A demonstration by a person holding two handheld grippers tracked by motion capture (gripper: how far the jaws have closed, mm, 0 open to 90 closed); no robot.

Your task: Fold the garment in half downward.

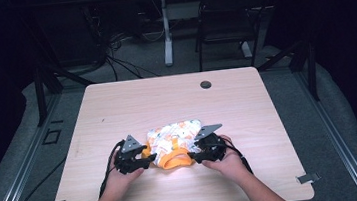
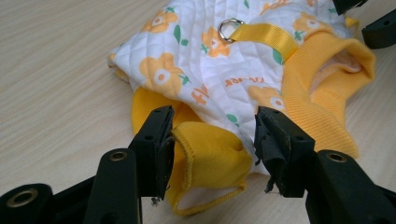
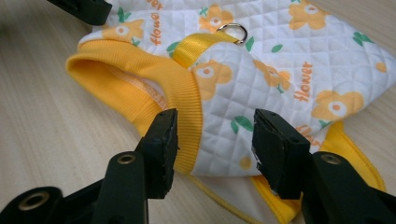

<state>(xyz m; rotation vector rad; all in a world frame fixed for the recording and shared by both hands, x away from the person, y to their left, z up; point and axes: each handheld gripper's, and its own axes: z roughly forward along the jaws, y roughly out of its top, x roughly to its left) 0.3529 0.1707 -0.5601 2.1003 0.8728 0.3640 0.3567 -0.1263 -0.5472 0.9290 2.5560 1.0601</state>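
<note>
Garment (image 1: pixel 176 142) lies between both spread tongs, left tongs (image 2: pixel 212 140) straddling its yellow sleeve cuff (image 2: pixel 210 161), right tongs (image 3: pixel 212 135) straddling the collar-side hem, equally near.

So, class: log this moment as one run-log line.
left gripper: open, around yellow sleeve cuff | right gripper: open, at garment edge | garment: on table

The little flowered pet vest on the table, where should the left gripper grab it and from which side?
Best bet: the yellow sleeve cuff of the vest. It bulges between the open left gripper, a thick ribbed fold that should pinch firmly. Come in low from the person's side, along the table.
</note>
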